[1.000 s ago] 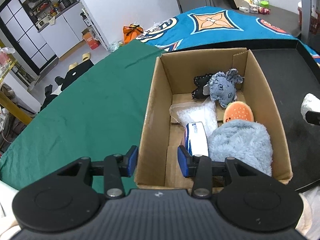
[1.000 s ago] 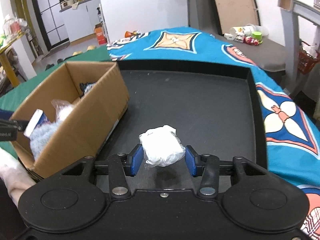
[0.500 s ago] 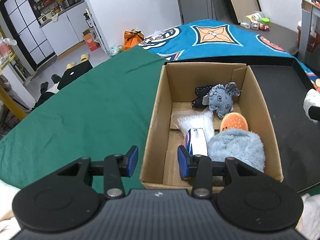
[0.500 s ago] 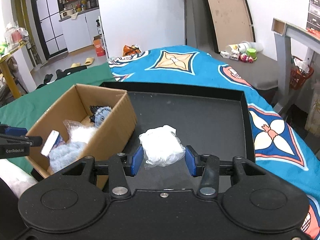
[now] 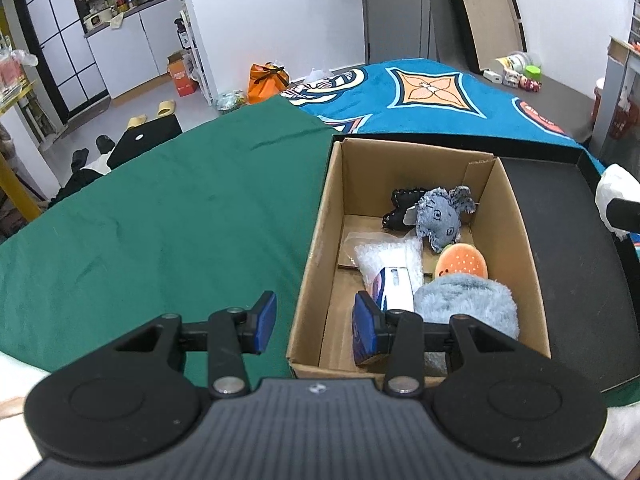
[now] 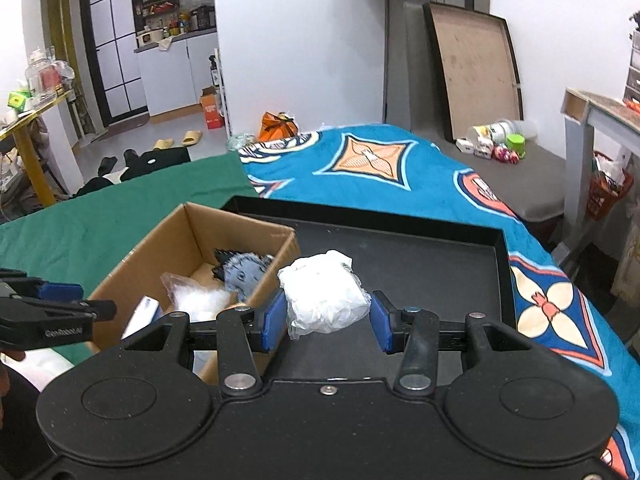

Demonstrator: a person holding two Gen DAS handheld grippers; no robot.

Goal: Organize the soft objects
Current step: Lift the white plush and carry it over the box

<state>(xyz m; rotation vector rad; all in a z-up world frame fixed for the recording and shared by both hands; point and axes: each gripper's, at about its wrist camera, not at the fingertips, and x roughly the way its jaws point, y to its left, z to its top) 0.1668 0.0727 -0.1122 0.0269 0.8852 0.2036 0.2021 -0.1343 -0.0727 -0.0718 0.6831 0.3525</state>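
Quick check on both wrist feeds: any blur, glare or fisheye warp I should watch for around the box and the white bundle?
Left wrist view: sharp, evenly lit, no glare; fisheye bends the box walls outward, and the white bundle is cut off at the right edge. Right wrist view: also sharp; the bundle in the right gripper is bright but keeps its folds; the doorway bows.

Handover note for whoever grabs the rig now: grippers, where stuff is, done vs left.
Right gripper: shut on the white plastic-wrapped bundle, held above the black tray.
Left gripper: open, holding nothing, straddling the near-left wall of the cardboard box.
Done: in the box are a grey plush, black plush, burger plush, fluffy blue item, clear bag, small pack.
Left: drop the bundle in the box.
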